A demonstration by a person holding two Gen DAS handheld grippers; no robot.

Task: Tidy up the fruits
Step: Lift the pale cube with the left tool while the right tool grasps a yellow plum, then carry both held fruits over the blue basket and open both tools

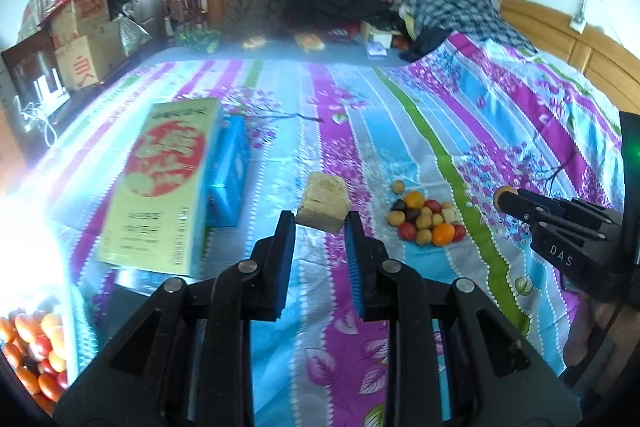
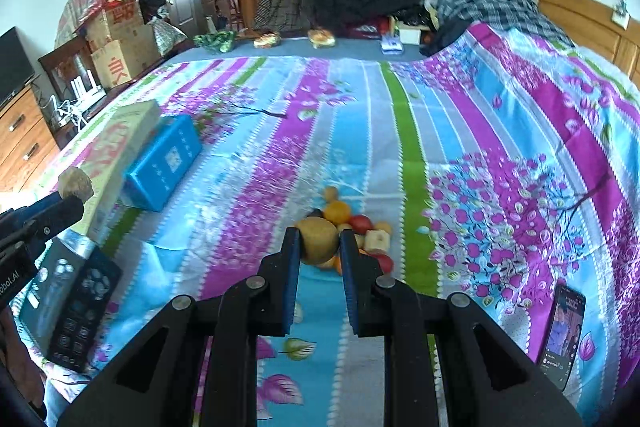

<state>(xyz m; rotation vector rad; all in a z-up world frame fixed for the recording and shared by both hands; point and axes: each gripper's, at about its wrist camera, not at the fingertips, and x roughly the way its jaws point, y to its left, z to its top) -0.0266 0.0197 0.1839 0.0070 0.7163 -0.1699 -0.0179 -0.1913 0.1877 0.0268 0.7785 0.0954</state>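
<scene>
Bedroom with a wide bed (image 1: 400,131) under a striped flowered sheet, clothes heaped at the far end, cartons far left.

Left wrist view: left tool (image 1: 320,223) pinching a tan cube-shaped piece (image 1: 323,202) between its blue pads, held clear above the sheet. Yellow box (image 1: 160,187) with a red print lying to the left, blue box (image 1: 228,173) just beside it. Small pile of fruit (image 1: 424,223) on the sheet to the right of the cube: red, orange, tan and dark pieces touching one another. Heap of red and orange fruit (image 1: 34,351) at the near left edge, container not clear through the glare. Right tool seen from the side at far right, a tan ball at its tip.

Right wrist view: right tool (image 2: 320,241) clamped on a round tan fruit (image 2: 319,241), raised over the same pile (image 2: 360,223). Phone (image 2: 562,339) lying near right on the sheet. Dark packs (image 2: 76,311) near left, below the other tool.

Judged early to midway: two pieces picked and in the air, none of these set down yet, most of the pile left to sort.
</scene>
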